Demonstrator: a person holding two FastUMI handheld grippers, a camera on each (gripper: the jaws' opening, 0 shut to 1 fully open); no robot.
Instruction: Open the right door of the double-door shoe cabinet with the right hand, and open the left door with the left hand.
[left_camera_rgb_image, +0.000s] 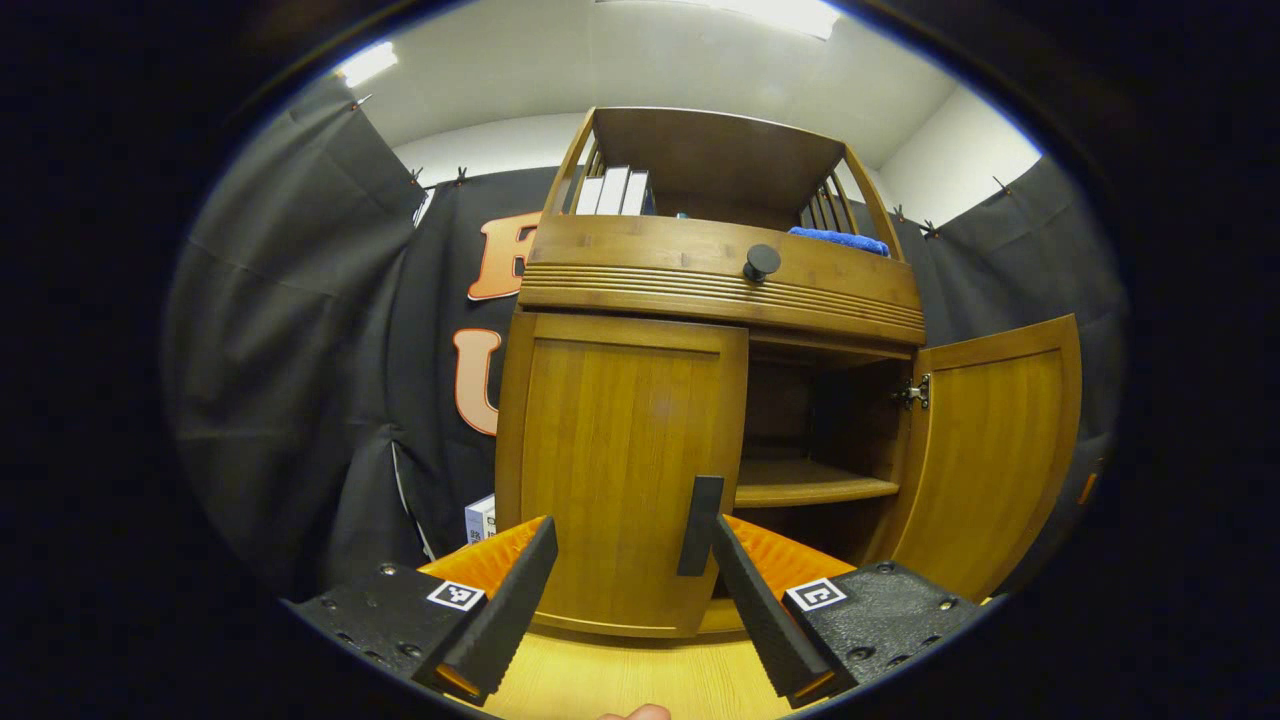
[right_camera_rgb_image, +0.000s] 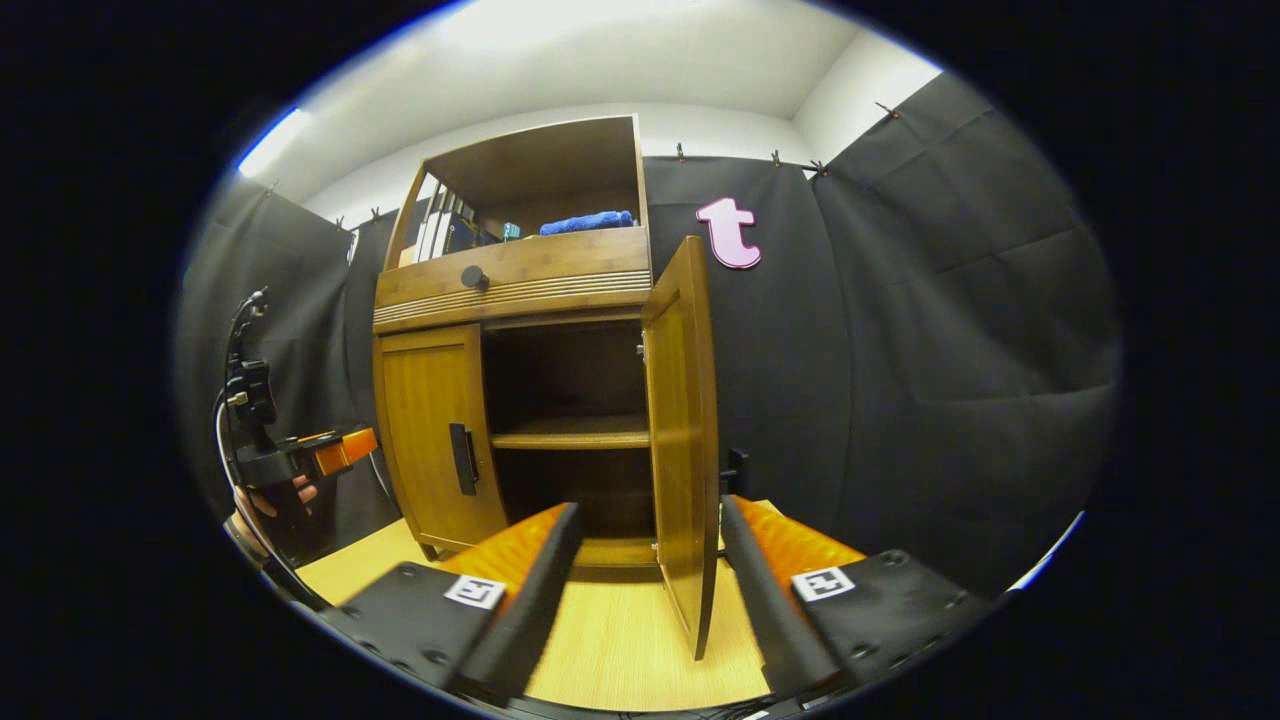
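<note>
L claw (left_camera_rgb_image: 622, 545) agape near left door (left_camera_rgb_image: 620, 470) handle (left_camera_rgb_image: 699, 525), vertical; R claw (right_camera_rgb_image: 648, 530) agape astride right door (right_camera_rgb_image: 685, 430) edge

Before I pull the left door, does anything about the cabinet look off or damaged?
Nothing stands out. The right door hangs open, its hinge in place, while the left door is shut, its handle intact. The inner shelf looks level. A blue cloth lies tidy in the open top part.
</note>
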